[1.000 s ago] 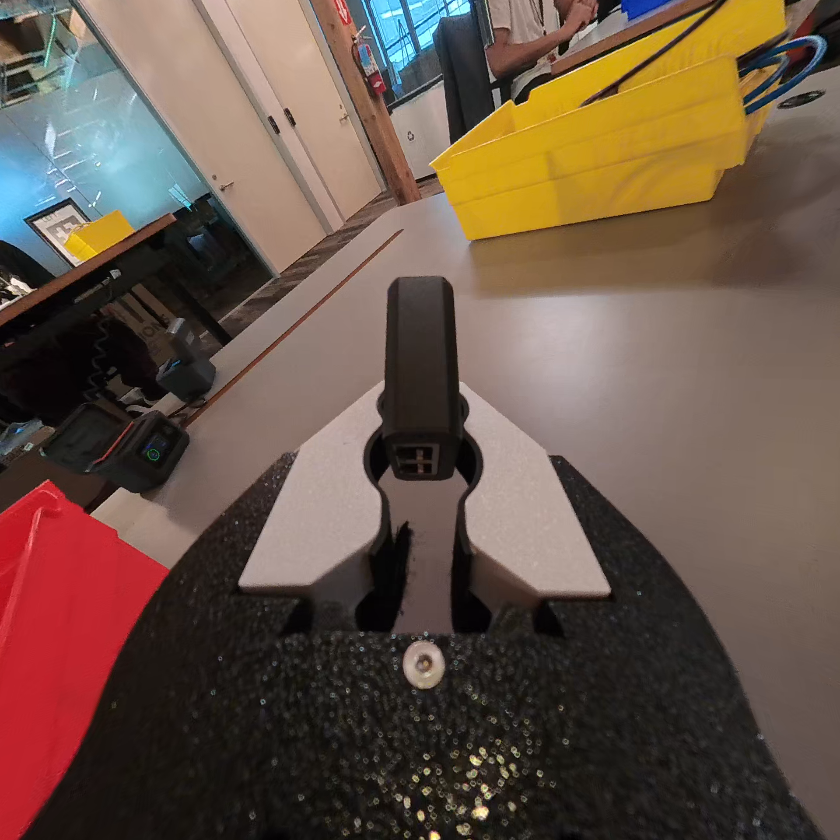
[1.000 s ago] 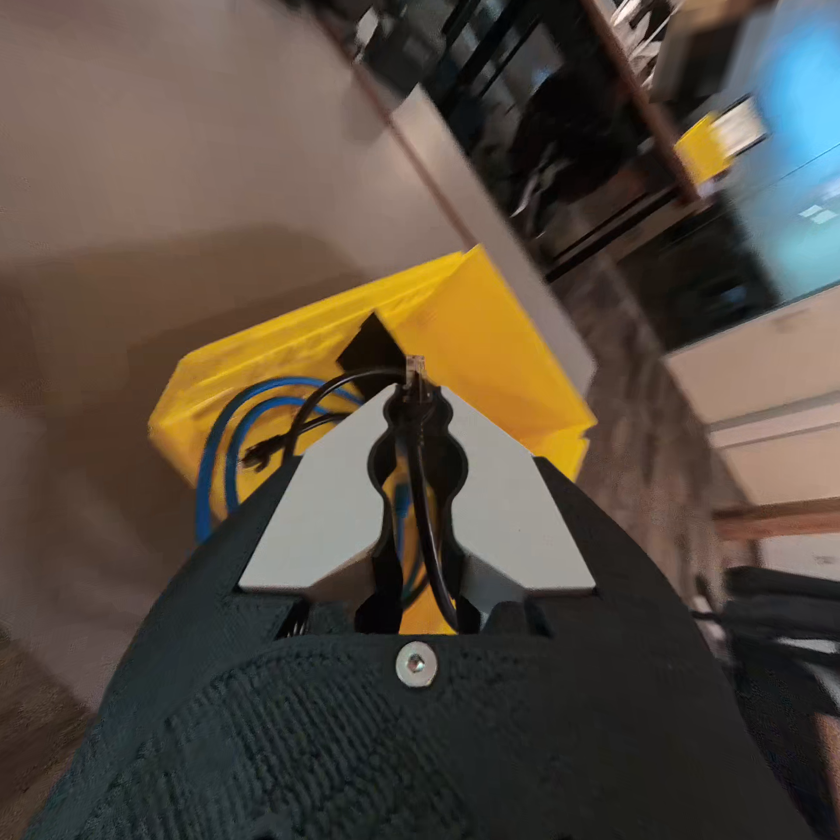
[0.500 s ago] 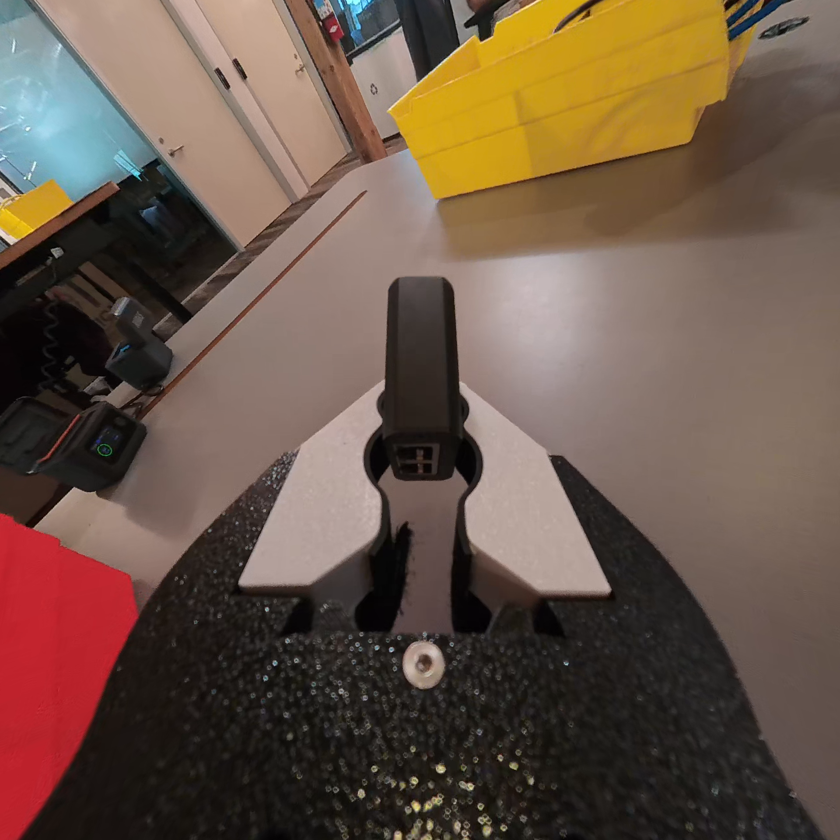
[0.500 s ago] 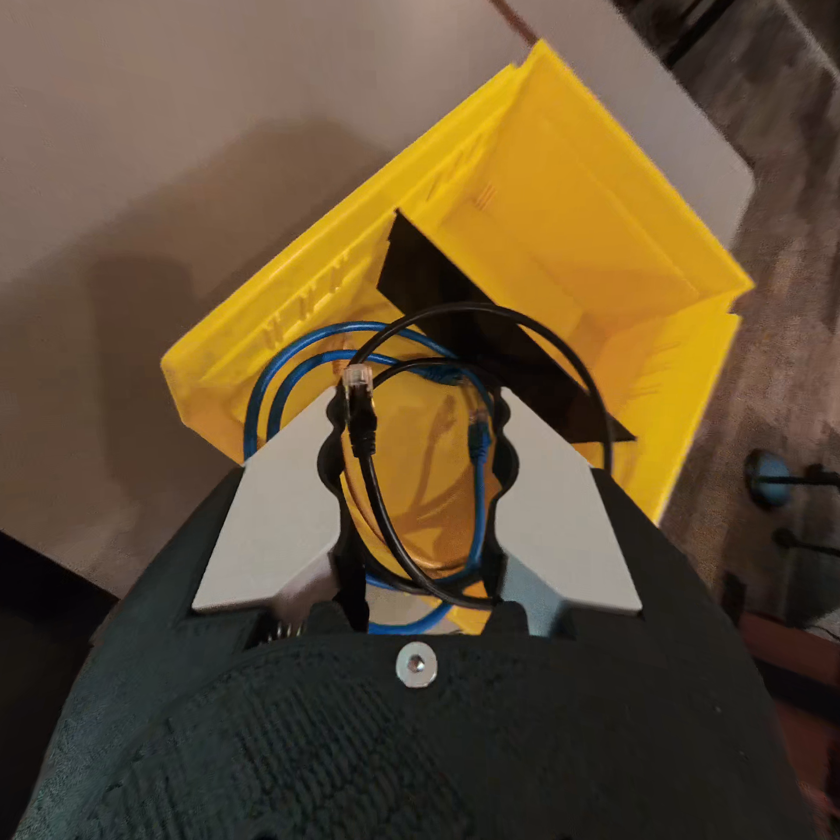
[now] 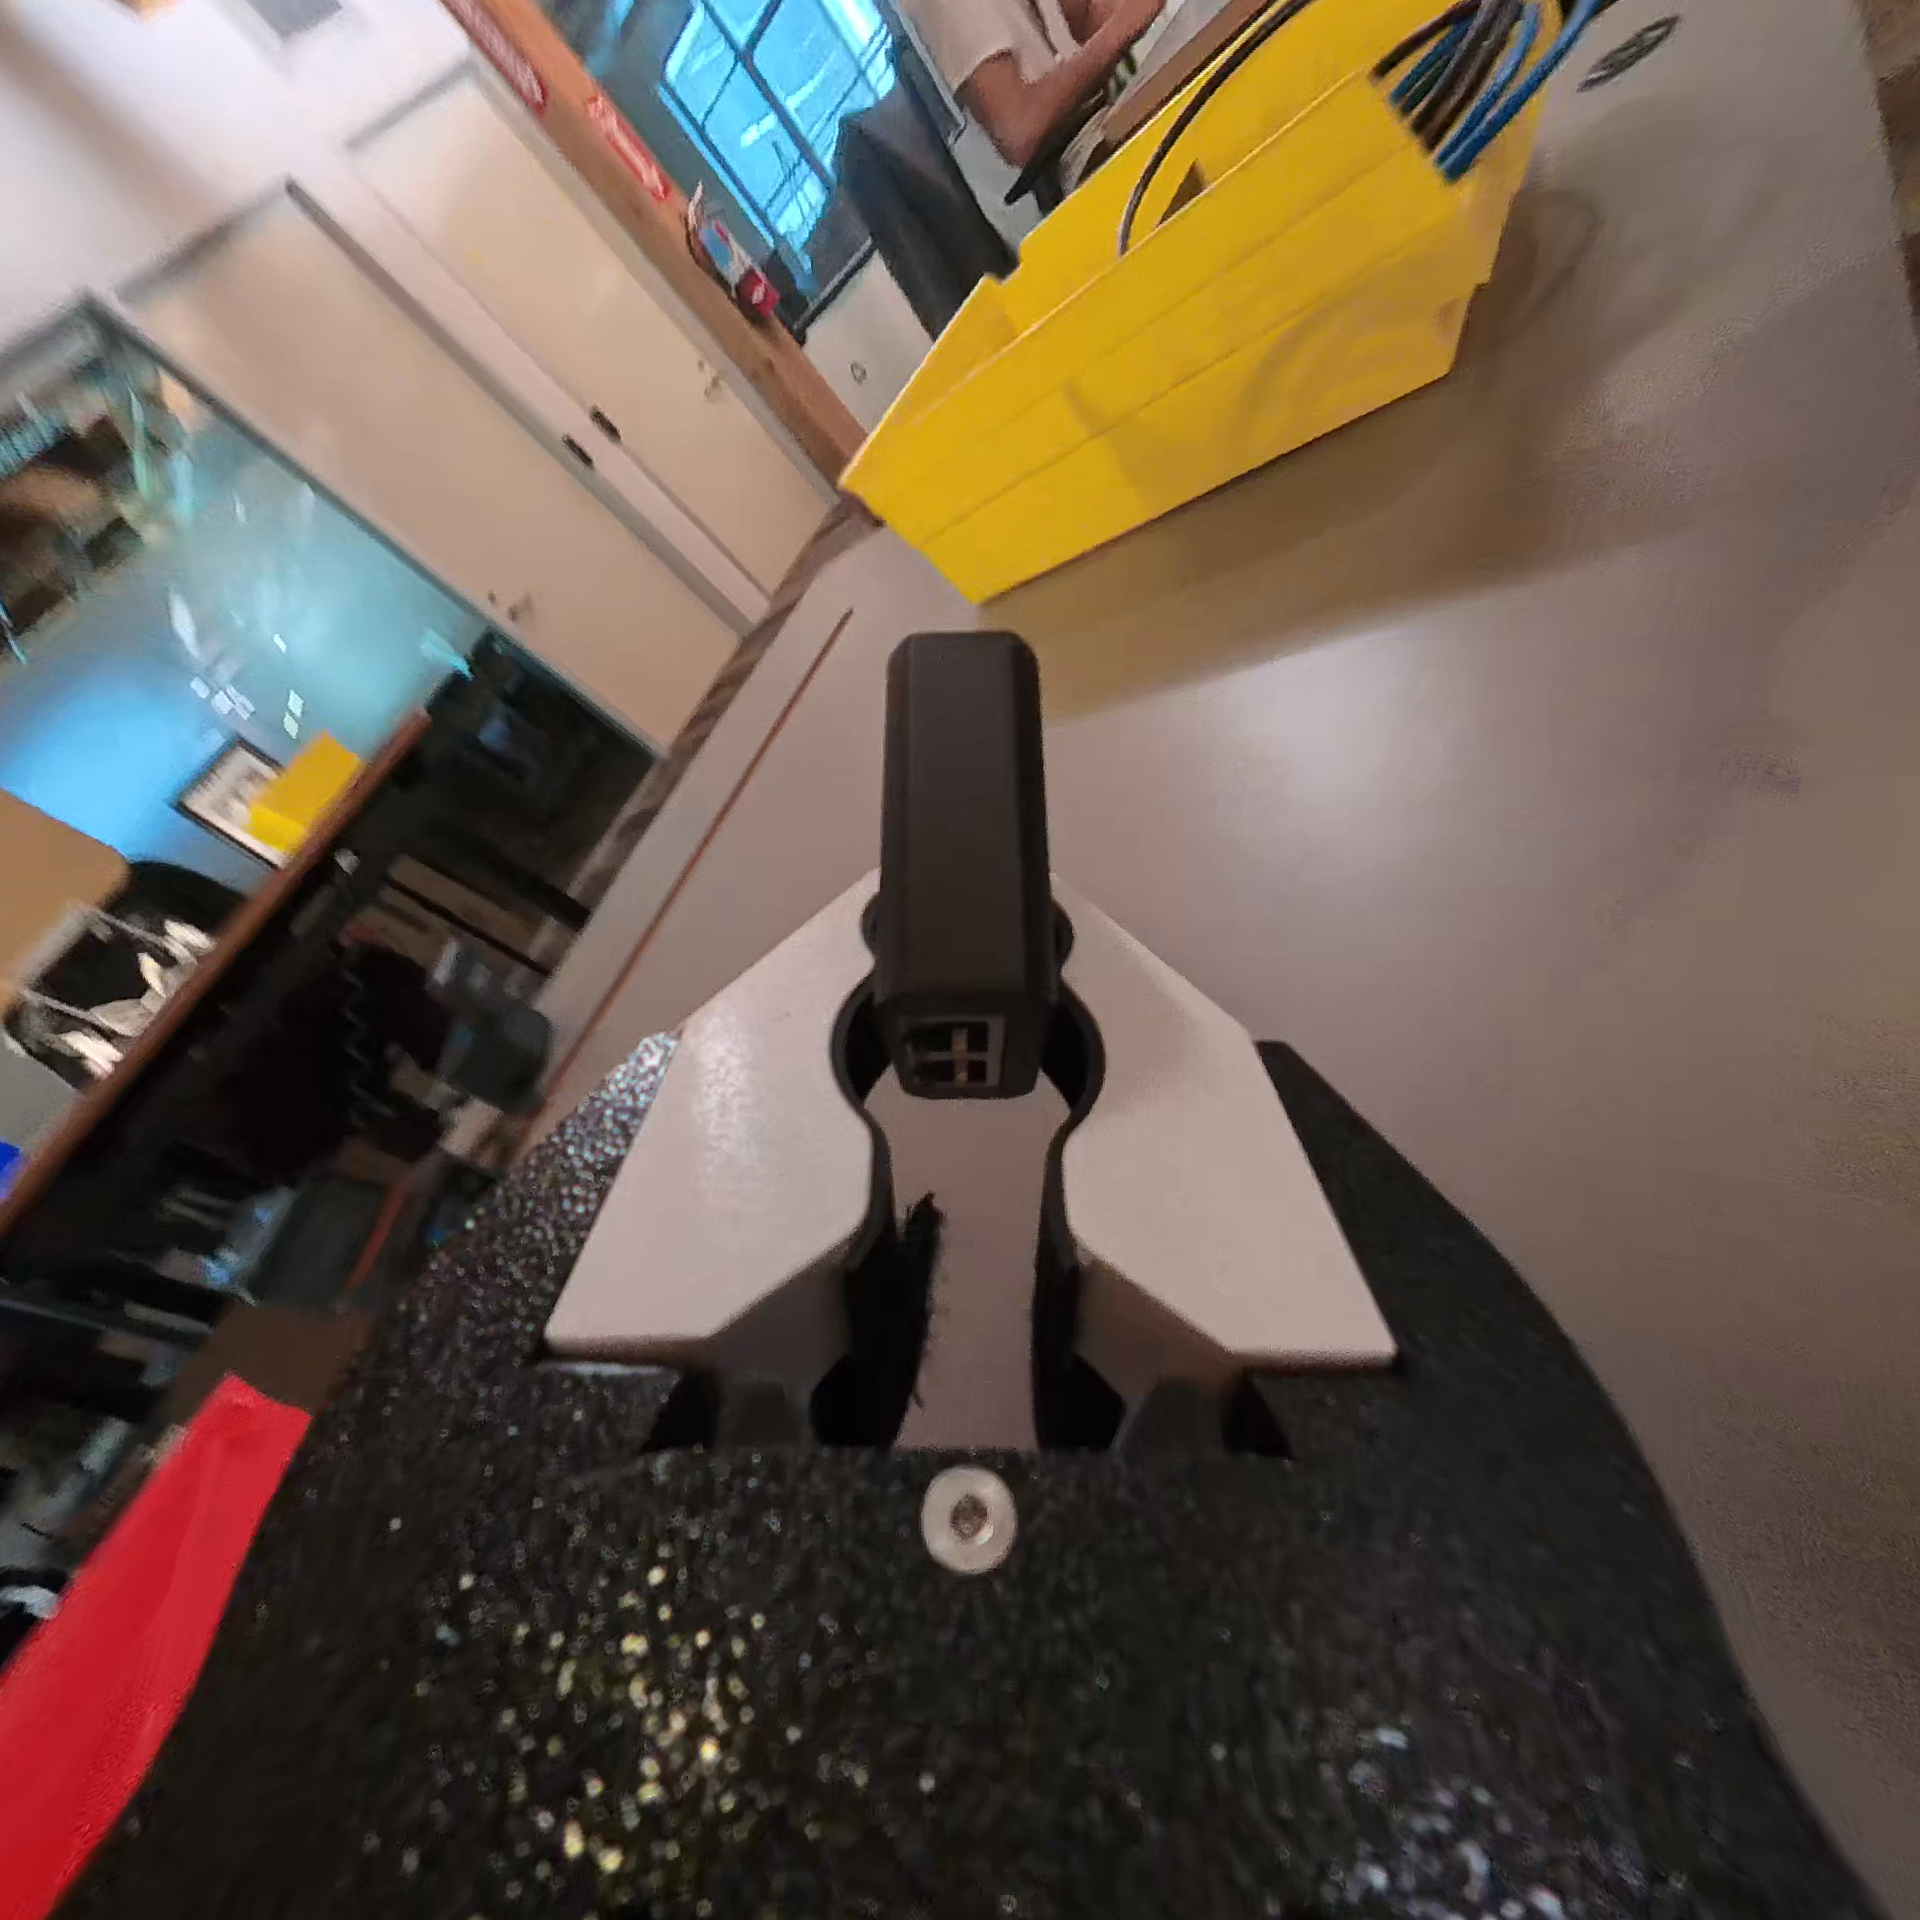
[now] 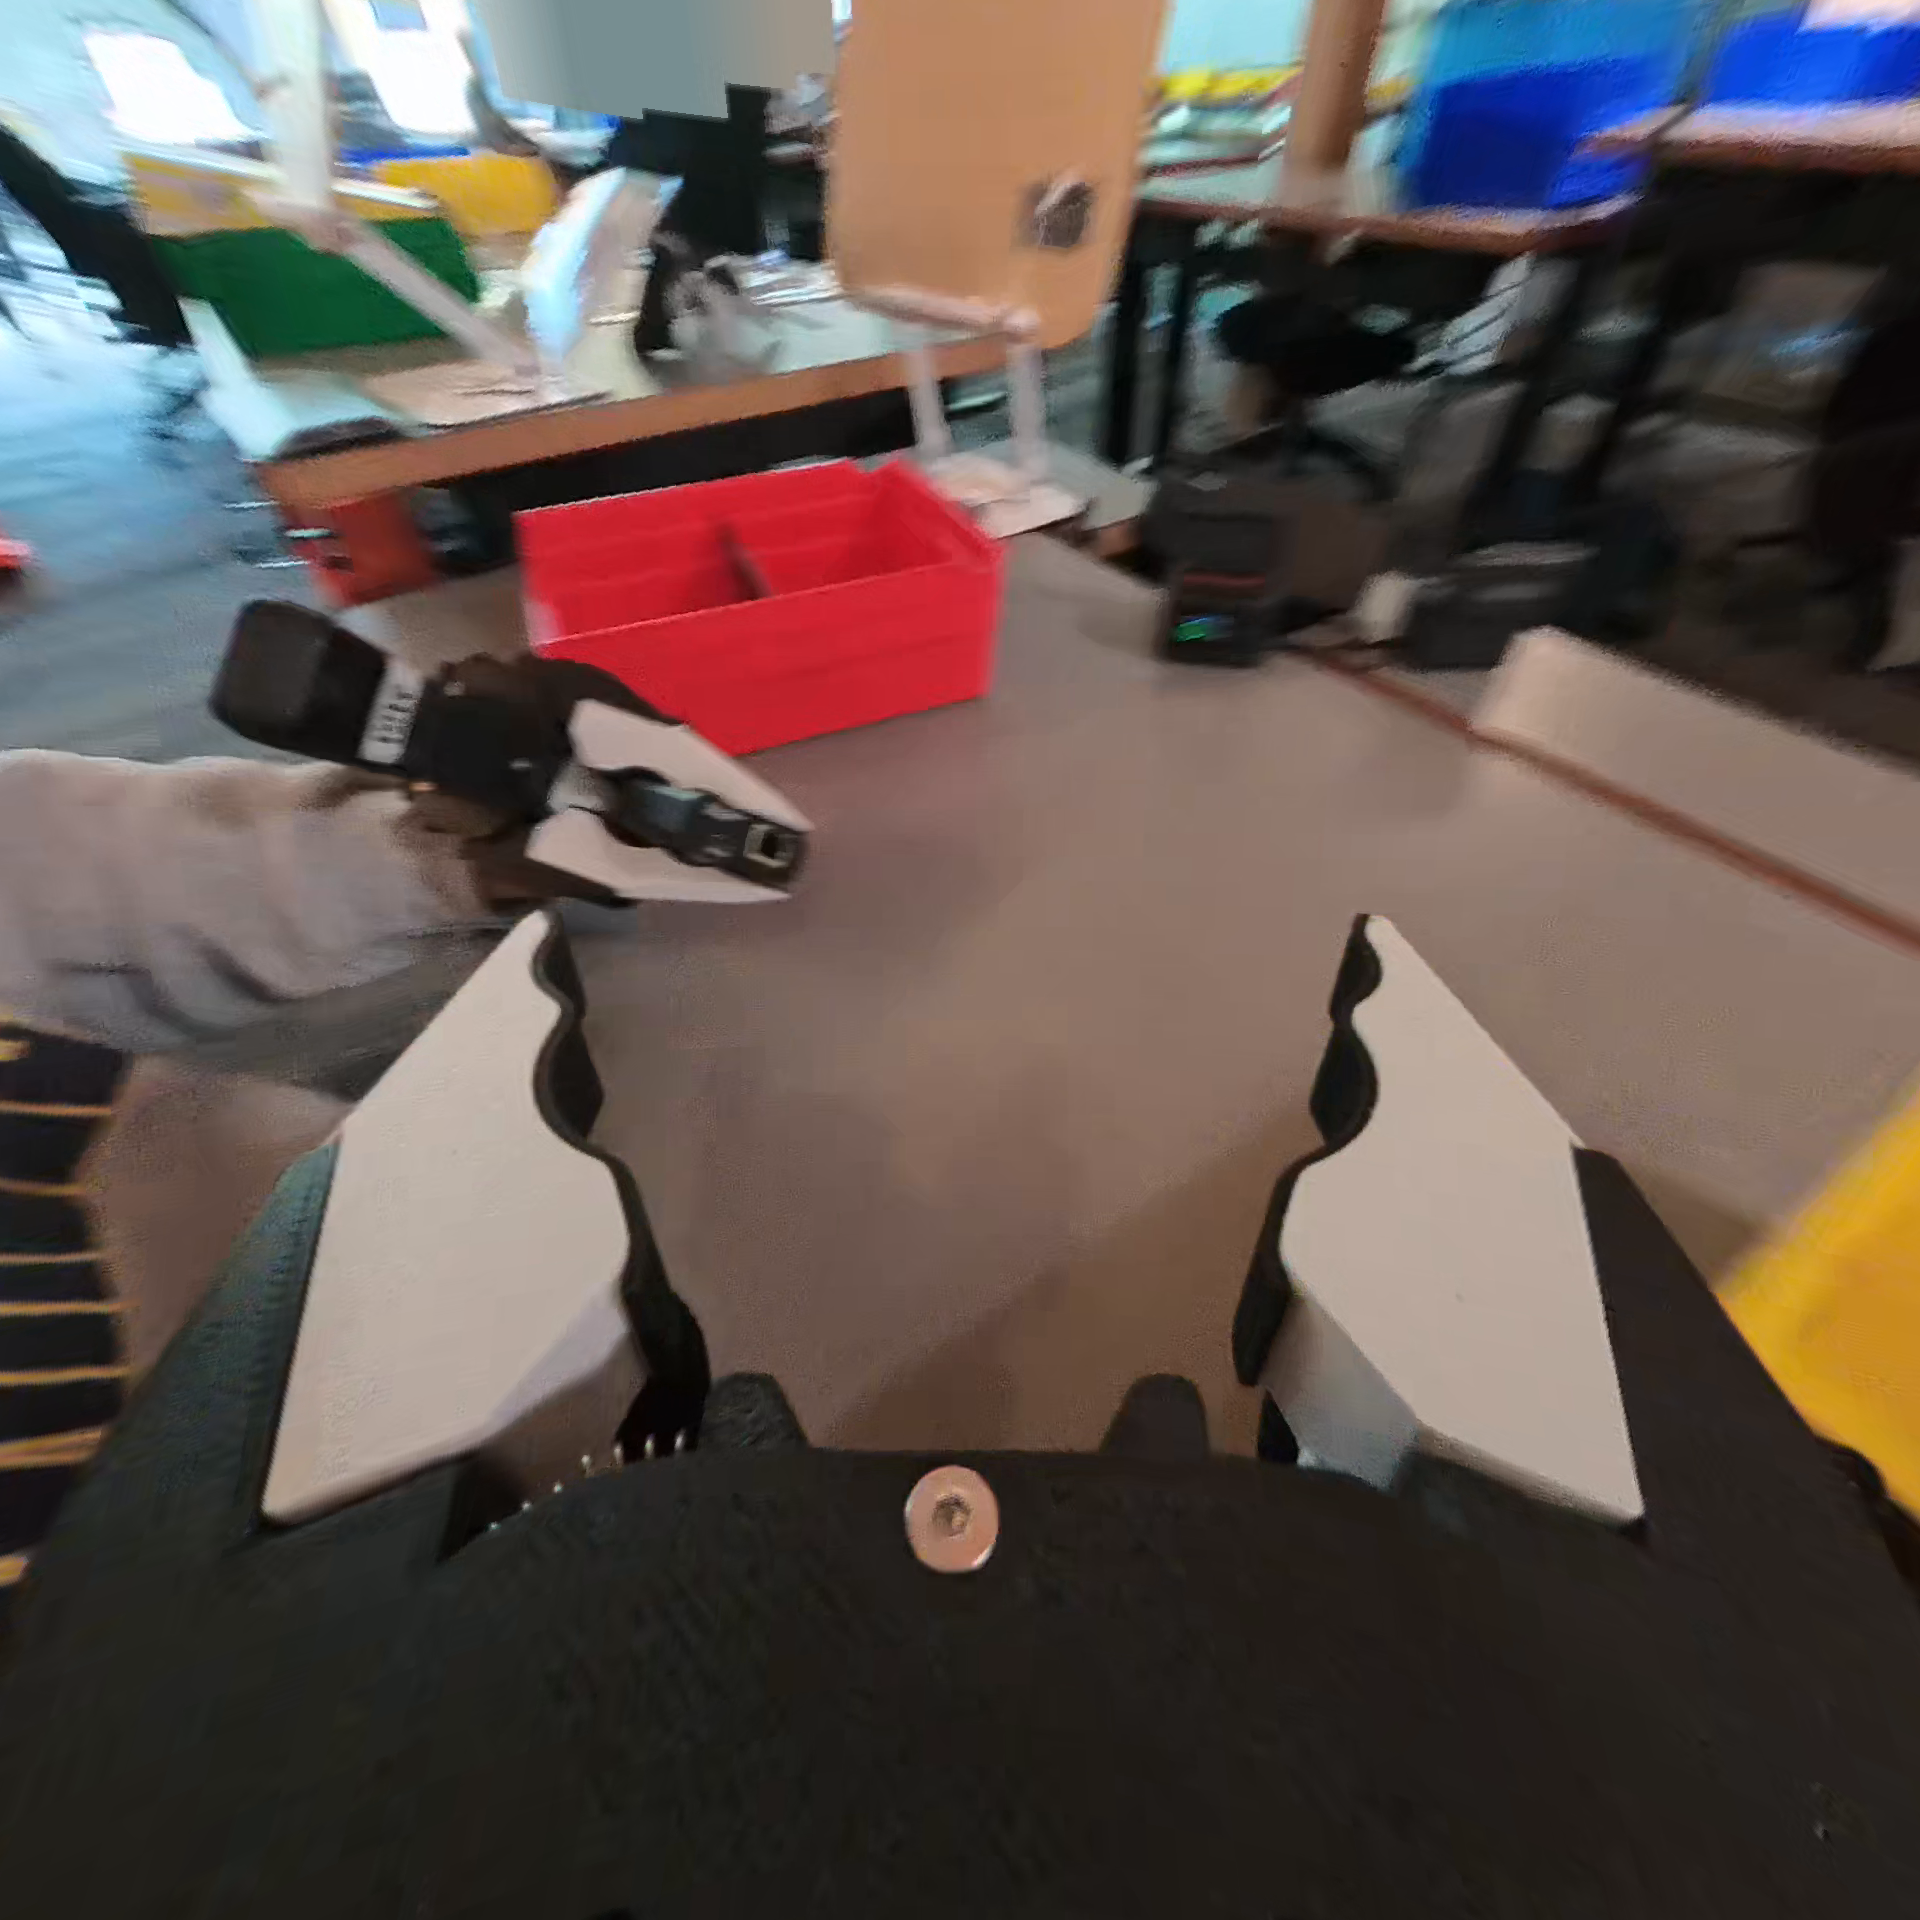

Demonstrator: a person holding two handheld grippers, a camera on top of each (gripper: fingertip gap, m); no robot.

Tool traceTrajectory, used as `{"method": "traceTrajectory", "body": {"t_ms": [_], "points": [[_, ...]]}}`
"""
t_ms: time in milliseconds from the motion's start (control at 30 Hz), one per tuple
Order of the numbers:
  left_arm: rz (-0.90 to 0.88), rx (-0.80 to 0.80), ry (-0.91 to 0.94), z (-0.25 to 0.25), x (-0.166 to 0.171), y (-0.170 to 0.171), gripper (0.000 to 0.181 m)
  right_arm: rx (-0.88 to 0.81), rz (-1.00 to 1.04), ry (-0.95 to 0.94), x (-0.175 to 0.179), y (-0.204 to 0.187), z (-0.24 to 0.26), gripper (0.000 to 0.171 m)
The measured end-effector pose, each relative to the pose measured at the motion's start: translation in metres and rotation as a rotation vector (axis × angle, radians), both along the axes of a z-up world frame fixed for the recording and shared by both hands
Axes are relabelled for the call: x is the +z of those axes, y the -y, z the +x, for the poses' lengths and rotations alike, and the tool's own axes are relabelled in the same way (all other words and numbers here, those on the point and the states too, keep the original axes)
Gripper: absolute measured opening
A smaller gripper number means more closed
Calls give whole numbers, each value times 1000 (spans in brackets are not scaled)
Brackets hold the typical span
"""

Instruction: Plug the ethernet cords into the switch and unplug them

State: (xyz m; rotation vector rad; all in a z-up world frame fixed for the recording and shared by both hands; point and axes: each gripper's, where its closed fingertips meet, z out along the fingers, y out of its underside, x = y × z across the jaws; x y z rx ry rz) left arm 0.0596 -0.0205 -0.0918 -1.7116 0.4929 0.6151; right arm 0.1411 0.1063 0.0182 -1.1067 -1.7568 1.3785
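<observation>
My left gripper [image 5: 961, 904] is shut on the black switch [image 5: 961, 831], which points forward over the grey table [image 5: 1455, 935], its ports facing the camera. Blue ethernet cords [image 5: 1475, 94] and a black cord [image 5: 1153, 177] lie in the yellow bin [image 5: 1195, 384] at the far right. My right gripper [image 6: 951, 935] is open wide and empty above the table. In the right wrist view, the left gripper [image 6: 790, 860] holds the switch [image 6: 707, 821] at the left, one port facing me. No cord is plugged into the switch.
A red divided bin [image 6: 758, 613] stands on the table behind the left gripper and also shows in the left wrist view [image 5: 114, 1662]. A corner of the yellow bin [image 6: 1829, 1299] is at the right. A sleeve [image 6: 208, 883] reaches in from the left. A small black device [image 6: 1210, 592] sits at the far edge.
My right gripper let go of the black cord over the yellow bin, opened wide and swung away to face the left gripper. My left gripper tilted, still holding the switch.
</observation>
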Motion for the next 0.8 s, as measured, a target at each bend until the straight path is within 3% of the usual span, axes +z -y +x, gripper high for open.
{"method": "traceTrajectory", "body": {"t_ms": [133,300,800], "points": [[35,-62,-158,32,14,-3,21,216,-136,166,-55,84,-15,143],[26,-118,-248,56,14,-9,21,386,-246,287,-99,141,-19,132],[-38,-123,-303,63,-5,-20,21,437,-330,296,-115,157,-24,71]]}}
